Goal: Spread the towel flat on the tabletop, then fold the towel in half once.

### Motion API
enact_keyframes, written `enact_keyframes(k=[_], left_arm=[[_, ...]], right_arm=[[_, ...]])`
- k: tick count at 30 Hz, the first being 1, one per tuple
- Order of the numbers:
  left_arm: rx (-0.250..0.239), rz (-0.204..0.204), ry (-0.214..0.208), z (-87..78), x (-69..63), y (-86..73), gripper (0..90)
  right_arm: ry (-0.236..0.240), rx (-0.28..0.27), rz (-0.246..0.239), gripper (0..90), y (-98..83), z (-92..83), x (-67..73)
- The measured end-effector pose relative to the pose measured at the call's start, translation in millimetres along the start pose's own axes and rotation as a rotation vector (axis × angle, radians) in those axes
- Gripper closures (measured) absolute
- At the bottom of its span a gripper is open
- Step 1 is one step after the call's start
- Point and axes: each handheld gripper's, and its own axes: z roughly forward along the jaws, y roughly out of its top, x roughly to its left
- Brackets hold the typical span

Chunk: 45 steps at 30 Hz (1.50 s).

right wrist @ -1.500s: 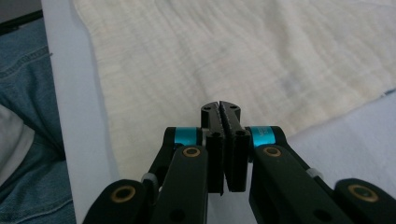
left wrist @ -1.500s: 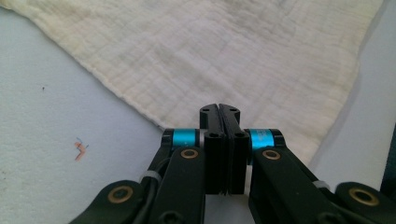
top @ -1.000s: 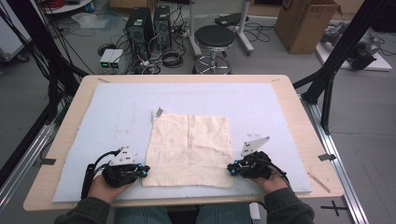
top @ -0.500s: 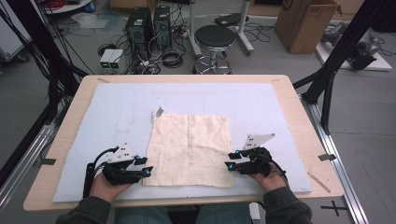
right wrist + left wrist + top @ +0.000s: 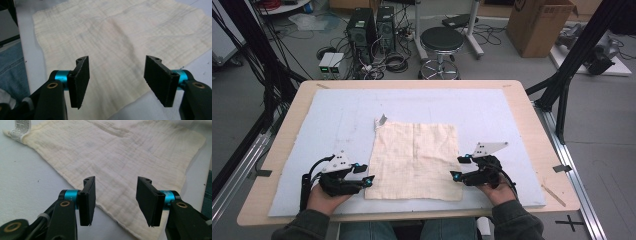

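A cream square cloth lies flat on the pale blue mat, with a white label at its far left corner. My left gripper rests at the cloth's near left edge. Its jaws have just been opening and stand apart with nothing pressed between them. In the left gripper view the gripper hovers over the cloth and the label shows far off. My right gripper sits at the near right edge, jaws likewise just opening. In the right gripper view the gripper stands over the cloth.
The mat covers a wooden table. Beyond the far edge, on the floor, stand a black stool, computer towers with cables, and a cardboard box. Black frame struts rise at both sides.
Both grippers went from shut on the cloth's near side edges to open. The cloth now lies loose and flat. The hands barely shifted.
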Motion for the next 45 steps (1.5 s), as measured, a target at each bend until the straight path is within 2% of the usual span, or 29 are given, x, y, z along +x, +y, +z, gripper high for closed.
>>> enact_keyframes(k=[6, 9, 12, 17, 21, 25, 29, 35, 37, 45], left_arm=[[-0.004, 0.003, 0.006, -1.9, -0.6, 0.9, 47.7], [-0.004, -0.009, 0.017, -2.0, -0.1, 1.2, 44.0], [-0.026, -0.027, 0.019, -2.3, 0.1, 1.9, 42.1], [-0.030, -0.020, 0.020, -2.1, -0.6, 4.7, 40.3], [-0.036, -0.017, 0.006, -0.6, 0.5, 8.5, 40.7], [-0.043, -0.010, 0.000, 0.5, 0.8, 16.4, 40.3], [-0.028, 0.002, -0.001, 2.0, 3.0, 23.7, 39.2], [-0.024, -0.023, -0.012, 3.4, 9.7, 34.5, 38.2], [-0.020, -0.017, -0.011, 3.3, 12.4, 39.2, 38.1], [-0.033, -0.032, -0.010, 4.9, 24.6, 60.0, 37.7]], right_arm=[[-0.005, -0.006, 0.011, 30.6, 0.0, -0.1, -2.1], [-0.012, -0.003, 0.017, 28.4, 0.7, 0.2, -2.2], [-0.013, -0.009, 0.009, 26.6, 1.3, 0.5, -2.8], [-0.025, -0.006, 0.012, 24.4, 2.0, 1.2, -4.0], [-0.022, 0.000, 0.007, 23.0, 5.7, 3.3, -4.7], [-0.019, 0.003, 0.007, 22.1, 14.9, 3.7, -8.9], [-0.015, 0.001, -0.001, 22.1, 23.2, 4.9, -11.8], [-0.003, 0.003, 0.020, 22.0, 36.2, 7.3, -22.1], [-0.003, 0.000, 0.033, 21.9, 40.8, 7.1, -25.6], [-0.006, 0.009, 0.033, 21.7, 55.4, 5.2, -36.8]])
